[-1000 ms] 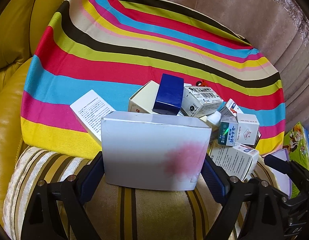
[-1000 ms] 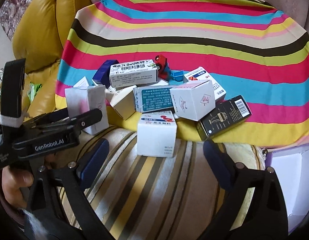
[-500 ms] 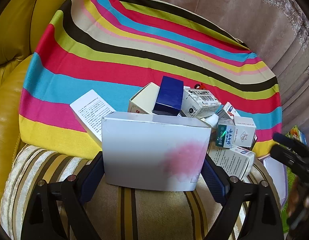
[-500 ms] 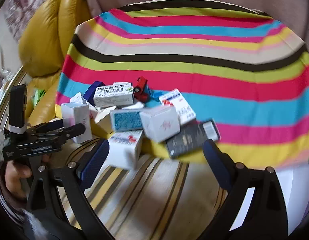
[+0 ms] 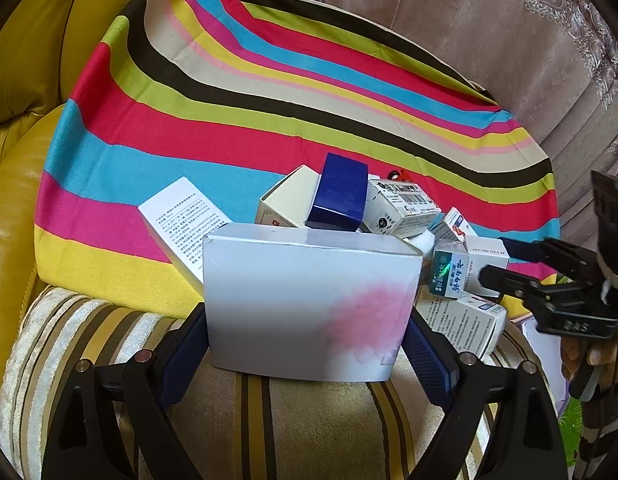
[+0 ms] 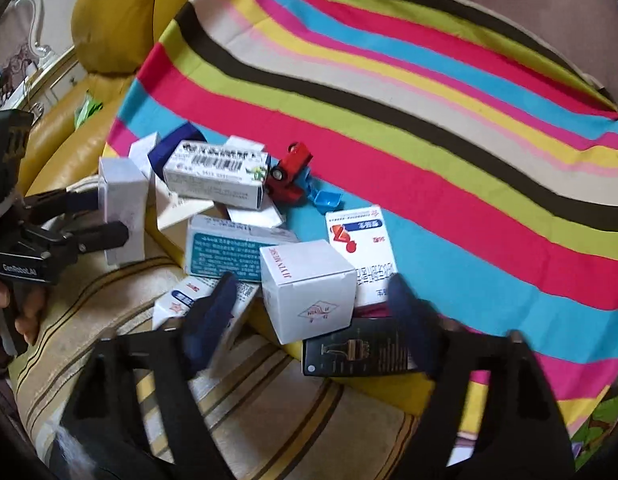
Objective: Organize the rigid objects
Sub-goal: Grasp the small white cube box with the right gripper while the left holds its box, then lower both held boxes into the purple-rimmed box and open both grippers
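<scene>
On a sofa draped with a striped cloth (image 5: pixel 213 128), a heap of small cartons sits at the cloth's near edge, beside a striped cushion (image 5: pixel 309 420). Seen from the left wrist, the left gripper (image 5: pixel 309 344) clamps a white box with a pink blotch (image 5: pixel 309 300) by its two ends, both blue pads pressed against it; the box stands upright on the cushion and hides much of the pile behind it. A dark blue box (image 5: pixel 341 192) and a barcode-printed carton (image 5: pixel 405 208) rise above its top edge. At the frame's right, the right gripper (image 5: pixel 505 264) reaches in toward the pile, a hand (image 5: pixel 589 356) on its grip.

The right wrist view opens up what the box blocks: a red toy car (image 6: pixel 289 172), a small blue plastic piece (image 6: pixel 327 200), a white cube box (image 6: pixel 309 292), a flat red-and-white carton (image 6: pixel 363 248) and a black box (image 6: pixel 357 352) at the cloth's edge. The right gripper's (image 6: pixel 309 320) blurred jaws are closing, angled down over the pile, with the cube box between them and not yet pinched. The left gripper shows at the frame's left, tilted down.
</scene>
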Tool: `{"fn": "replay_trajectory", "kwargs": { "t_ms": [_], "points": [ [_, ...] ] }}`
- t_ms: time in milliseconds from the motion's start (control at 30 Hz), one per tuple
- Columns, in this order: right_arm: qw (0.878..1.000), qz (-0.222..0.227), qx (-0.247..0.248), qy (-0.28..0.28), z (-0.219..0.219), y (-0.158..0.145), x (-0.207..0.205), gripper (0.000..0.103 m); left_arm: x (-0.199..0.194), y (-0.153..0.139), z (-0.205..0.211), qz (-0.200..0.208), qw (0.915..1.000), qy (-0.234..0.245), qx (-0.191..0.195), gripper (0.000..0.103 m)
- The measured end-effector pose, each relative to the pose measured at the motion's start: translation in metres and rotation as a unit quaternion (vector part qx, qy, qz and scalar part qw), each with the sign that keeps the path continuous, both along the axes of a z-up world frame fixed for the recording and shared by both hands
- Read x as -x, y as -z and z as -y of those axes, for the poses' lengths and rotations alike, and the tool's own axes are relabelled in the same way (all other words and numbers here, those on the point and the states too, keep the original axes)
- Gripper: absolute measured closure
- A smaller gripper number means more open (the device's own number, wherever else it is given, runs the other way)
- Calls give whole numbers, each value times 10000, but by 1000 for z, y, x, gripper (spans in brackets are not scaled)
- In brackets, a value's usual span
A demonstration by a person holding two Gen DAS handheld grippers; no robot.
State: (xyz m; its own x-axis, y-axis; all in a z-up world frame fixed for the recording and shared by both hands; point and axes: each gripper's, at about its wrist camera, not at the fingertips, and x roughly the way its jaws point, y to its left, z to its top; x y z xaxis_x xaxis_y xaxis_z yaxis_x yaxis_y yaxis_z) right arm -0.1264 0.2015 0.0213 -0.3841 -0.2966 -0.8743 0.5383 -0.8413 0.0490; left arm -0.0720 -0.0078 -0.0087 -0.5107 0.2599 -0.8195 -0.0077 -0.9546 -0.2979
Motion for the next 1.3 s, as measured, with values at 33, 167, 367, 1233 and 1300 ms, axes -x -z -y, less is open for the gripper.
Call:
{"fn": "replay_trajectory", "kwargs": {
  "t_ms": [33,167,367,1233,1300],
  "points": [
    [10000,54,13,-27,0,2,2,40,0,0,0,-2,10000,1,3,11],
    [9999,93,57,-102,2,7,7,51,-1,-1,1,-30,10000,-23,-6,11],
    [9988,-183,387,233,-7,-6,-5,53,-8,-13,2,-334,9993,-113,125,12],
    [9664,-637,1060,2253,-126,-18,-113,53,-41,-60,-80,-1087,9891,762,635,12],
    [9622,-636,1064,2425,-138,-17,-122,53,-45,-63,-95,-1152,9862,950,718,12]
  ]
}}
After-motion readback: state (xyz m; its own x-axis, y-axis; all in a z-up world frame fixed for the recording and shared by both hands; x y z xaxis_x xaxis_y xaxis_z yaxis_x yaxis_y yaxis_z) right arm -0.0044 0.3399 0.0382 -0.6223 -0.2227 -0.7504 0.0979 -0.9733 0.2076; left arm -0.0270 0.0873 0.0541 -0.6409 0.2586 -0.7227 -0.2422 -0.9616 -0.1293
